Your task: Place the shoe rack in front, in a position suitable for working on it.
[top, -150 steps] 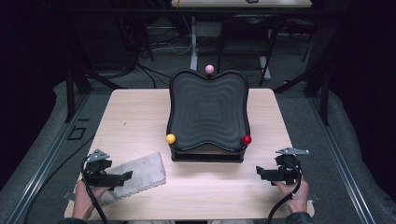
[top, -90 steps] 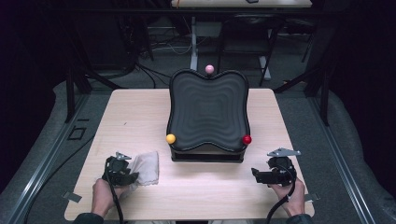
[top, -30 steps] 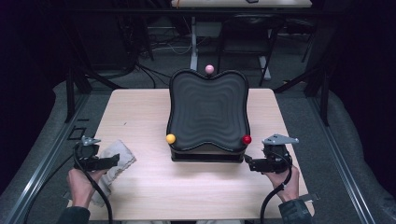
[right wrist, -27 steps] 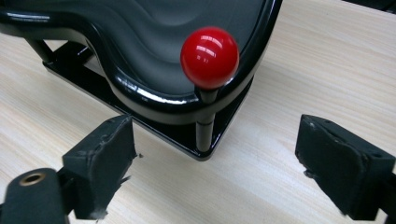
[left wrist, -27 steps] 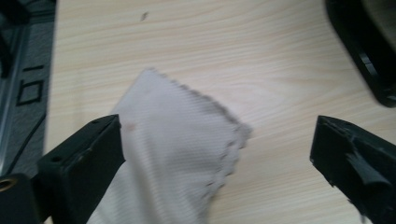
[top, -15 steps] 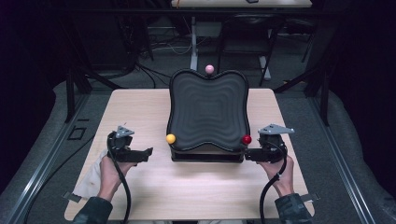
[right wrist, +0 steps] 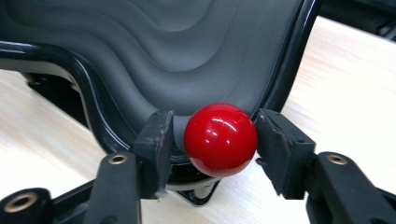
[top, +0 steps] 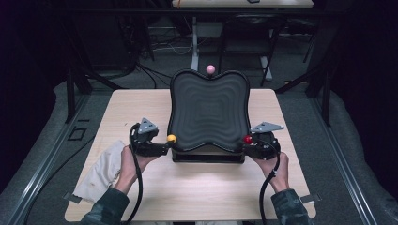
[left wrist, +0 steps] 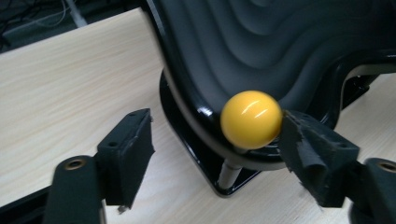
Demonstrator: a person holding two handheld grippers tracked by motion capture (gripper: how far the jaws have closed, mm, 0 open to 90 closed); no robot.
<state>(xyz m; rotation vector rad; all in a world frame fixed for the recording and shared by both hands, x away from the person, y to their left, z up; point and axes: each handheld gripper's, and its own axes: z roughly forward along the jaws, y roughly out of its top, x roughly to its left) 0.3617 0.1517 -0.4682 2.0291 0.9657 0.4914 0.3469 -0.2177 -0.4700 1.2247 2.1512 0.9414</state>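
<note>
A black wavy board [top: 209, 110] stands tilted on a base in the middle of the table. It carries a pink knob [top: 210, 69] at the far edge, a yellow knob [top: 172, 138] at the near left corner and a red knob [top: 248, 139] at the near right corner. My left gripper [top: 164, 146] is open at the yellow knob [left wrist: 251, 119]; in the left gripper view the right jaw touches it and the left jaw stands well off. My right gripper [top: 251, 145] is open with its jaws on both sides of the red knob [right wrist: 220, 139], a small gap showing on the left side.
A crumpled whitish cloth [top: 103, 171] lies at the table's near left edge, beside the person's left forearm. The light wooden table [top: 136, 108] is bordered by dark floor, cables and frame legs behind.
The left gripper let go of the cloth and moved right and forward to the yellow knob. The right gripper moved forward until its jaws flank the red knob.
</note>
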